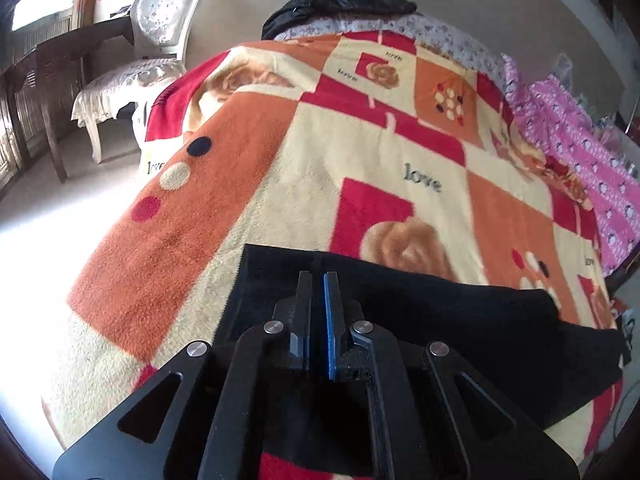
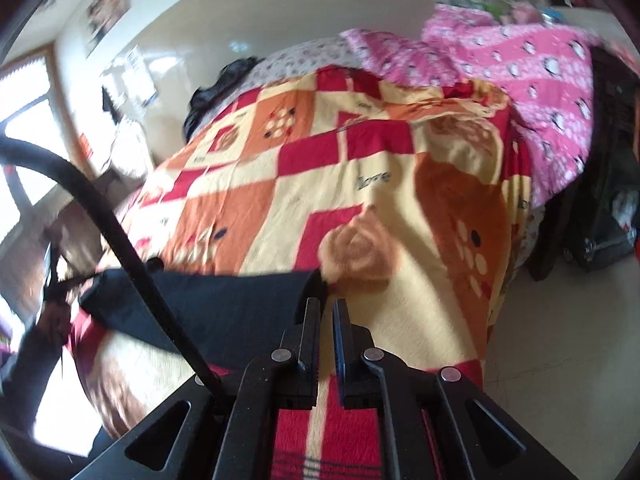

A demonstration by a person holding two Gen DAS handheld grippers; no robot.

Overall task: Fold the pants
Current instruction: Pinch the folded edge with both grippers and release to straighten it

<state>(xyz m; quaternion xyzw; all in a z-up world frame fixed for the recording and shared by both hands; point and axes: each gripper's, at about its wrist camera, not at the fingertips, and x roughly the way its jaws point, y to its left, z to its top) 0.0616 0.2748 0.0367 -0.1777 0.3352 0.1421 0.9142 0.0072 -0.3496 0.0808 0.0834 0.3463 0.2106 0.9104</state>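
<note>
Black pants [image 1: 460, 320] lie flat on a red, orange and cream "love" blanket [image 1: 320, 152] at the near edge of the bed. My left gripper [image 1: 319, 276] hangs over the pants near their top left corner, jaws nearly closed with a thin gap; whether cloth is pinched I cannot tell. In the right wrist view the pants [image 2: 224, 304] stretch to the left. My right gripper [image 2: 327, 302] sits just past their right end, jaws a small gap apart and empty over the blanket [image 2: 360, 184]. The pants' left end is lifted by the other gripper [image 2: 56, 276], which is blurred.
A white carved chair [image 1: 160, 32] and a dark wooden table [image 1: 60, 60] stand left of the bed. A black garment [image 1: 340, 4] lies at the far end. A pink patterned quilt [image 1: 580, 152] is bunched along the right side. A black cable [image 2: 120, 248] crosses the right view.
</note>
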